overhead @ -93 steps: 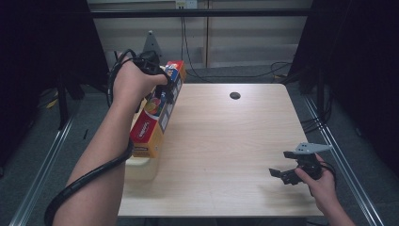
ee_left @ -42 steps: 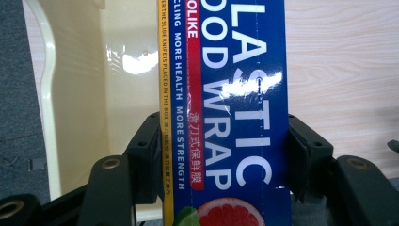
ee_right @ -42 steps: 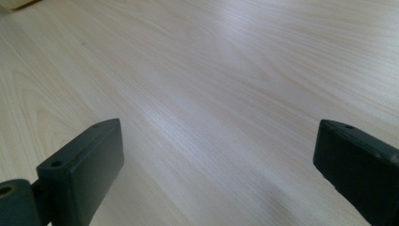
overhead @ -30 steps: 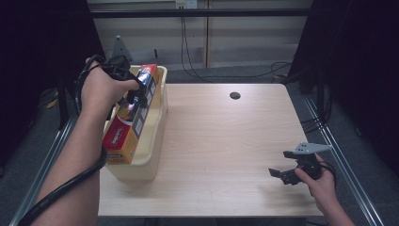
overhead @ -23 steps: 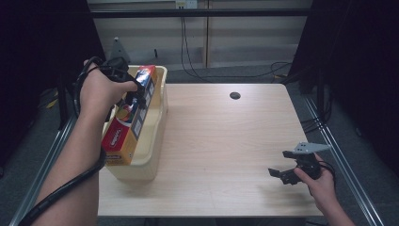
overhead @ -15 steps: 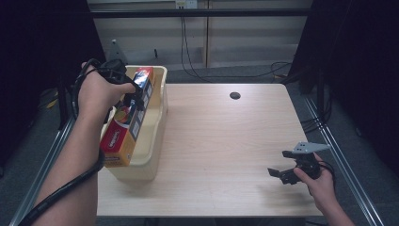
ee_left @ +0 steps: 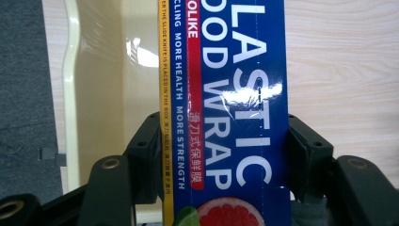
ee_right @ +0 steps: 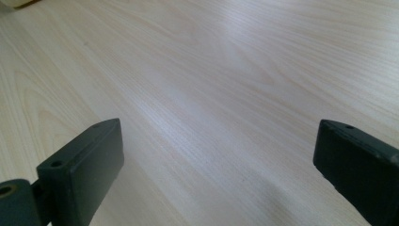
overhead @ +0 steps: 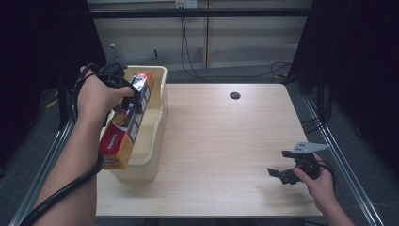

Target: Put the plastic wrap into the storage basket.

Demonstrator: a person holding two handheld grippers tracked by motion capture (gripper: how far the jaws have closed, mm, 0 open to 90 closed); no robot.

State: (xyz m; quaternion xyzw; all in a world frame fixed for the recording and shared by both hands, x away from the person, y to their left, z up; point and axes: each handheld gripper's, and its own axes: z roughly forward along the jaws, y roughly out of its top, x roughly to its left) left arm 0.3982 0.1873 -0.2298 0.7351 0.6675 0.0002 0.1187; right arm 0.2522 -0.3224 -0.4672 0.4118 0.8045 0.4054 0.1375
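Clamped across the width of a long plastic-wrap box (ee_left: 230, 94), the left gripper (overhead: 127, 94) has a black jaw pressed on each long side, the printed blue face of the carton showing between them in the left gripper view. From above, the person's left hand (overhead: 96, 96) wraps around that gripper at the far left of the scene, its cable (overhead: 56, 197) looping down along the forearm. The box hangs tilted, its far end high by the hand and its near end, orange and red, dipping low over the cream plastic bin (overhead: 157, 94). The bin sits along the left edge of the wooden table (overhead: 226, 141), long side running near to far, and the carton lies over its left wall, part inside the rim.

Well apart from all that, at the near right corner of the table, the right gripper (overhead: 278, 173) rests in the person's right hand (overhead: 320, 186), jaws spread wide with nothing but bare wood grain between them. A small dark hole (overhead: 235, 95) marks the tabletop towards its far side.
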